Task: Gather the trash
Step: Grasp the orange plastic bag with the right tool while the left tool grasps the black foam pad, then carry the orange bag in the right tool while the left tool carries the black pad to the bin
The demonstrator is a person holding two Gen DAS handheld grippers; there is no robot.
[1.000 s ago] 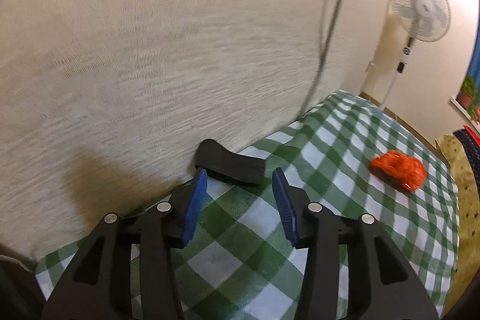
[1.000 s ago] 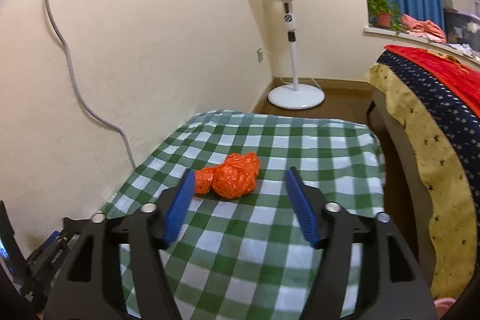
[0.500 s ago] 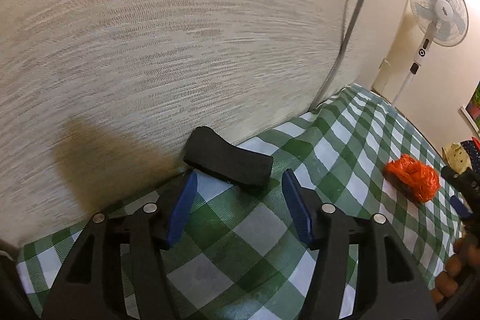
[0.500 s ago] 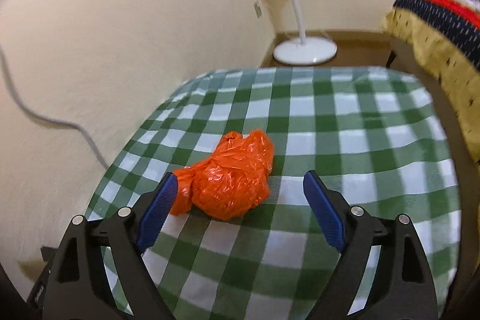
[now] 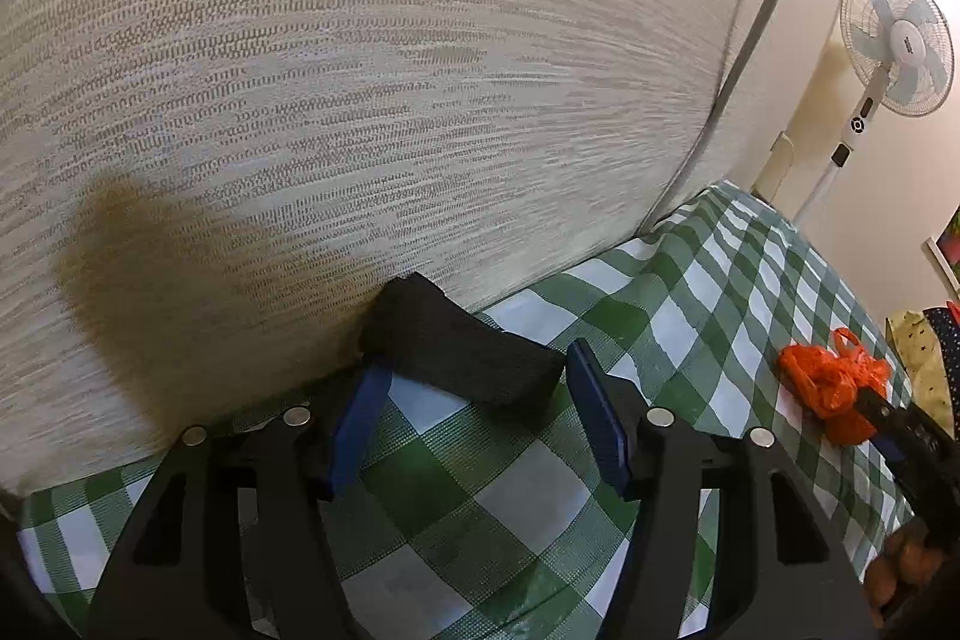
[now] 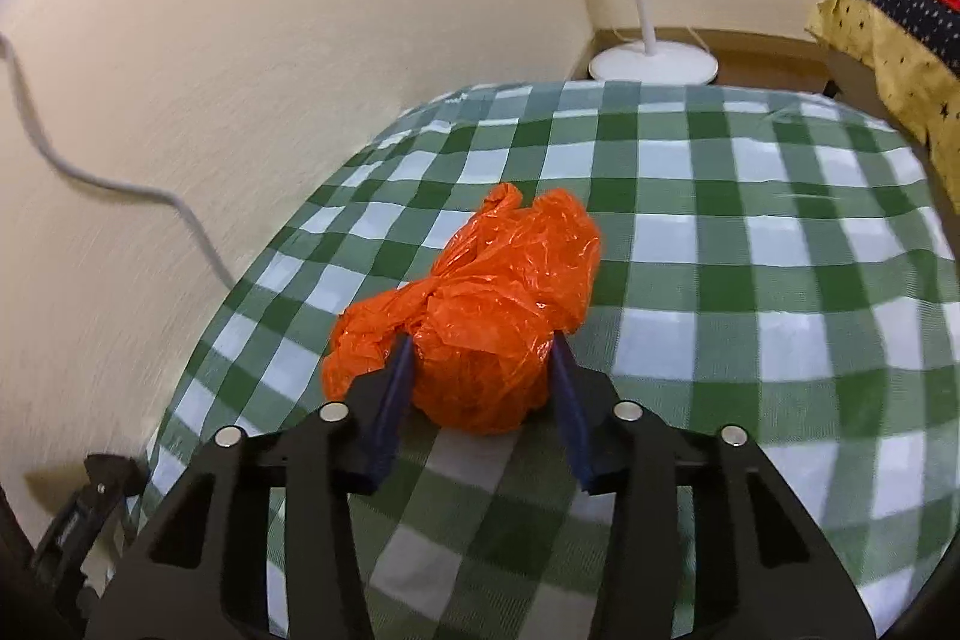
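The orange bag, a crumpled plastic bundle, lies on the green-and-white checked cloth covering the bench, towards the wall side. The right tongs straddle its near end: both blue pads lie against the plastic, which bulges between them, and the jaws are closing on it. A looser fold of the bag spills out past the left pad. In the left wrist view the same bag shows at the right, with the dark tip of the right tongs at its near side and part of a hand below.

The left tongs are well apart from the bag, at the wall end of the bench. Their jaws stand open, one on each side of a black block that lies on the cloth with its far end against the wall; whether the pads touch it cannot be told.

A grey cable hangs down the wall and drops behind the bench. Beyond the far end stands a white fan, its round base on the floor. To the right is a bed with a yellow and dark starred cover.
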